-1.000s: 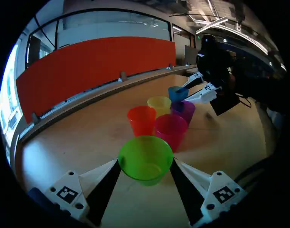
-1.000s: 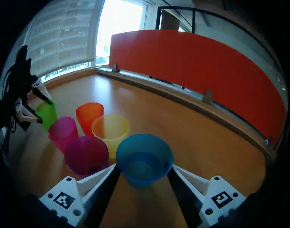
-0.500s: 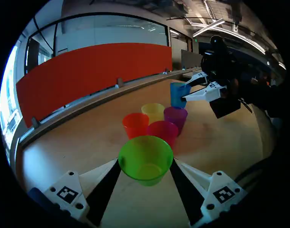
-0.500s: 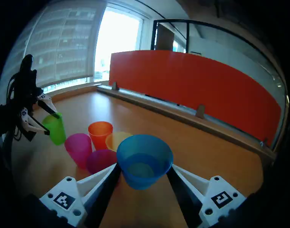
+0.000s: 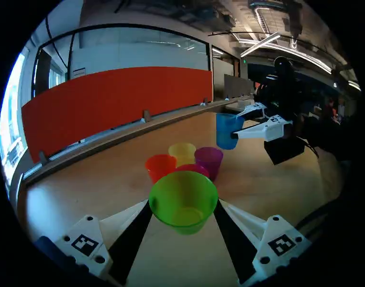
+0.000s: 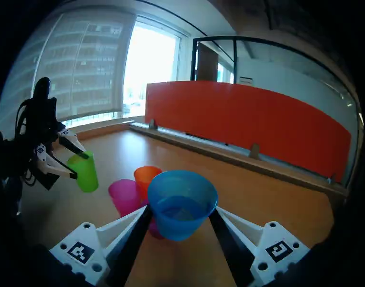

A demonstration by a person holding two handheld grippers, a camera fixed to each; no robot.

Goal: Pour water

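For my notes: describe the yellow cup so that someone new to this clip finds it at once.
On the wooden table, in front of the long orange partition, stands a small cluster of cups. In the left gripper view the yellow cup is at the cluster's far side, between the orange cup and the purple cup. It is the only yellow one.

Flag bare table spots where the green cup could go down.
Bare wood on the table runs from the orange cup out to the red partition. A second open strip lies beside the purple cup, on the held blue cup's side. Crowded: the cup cluster mid-table, packed close.
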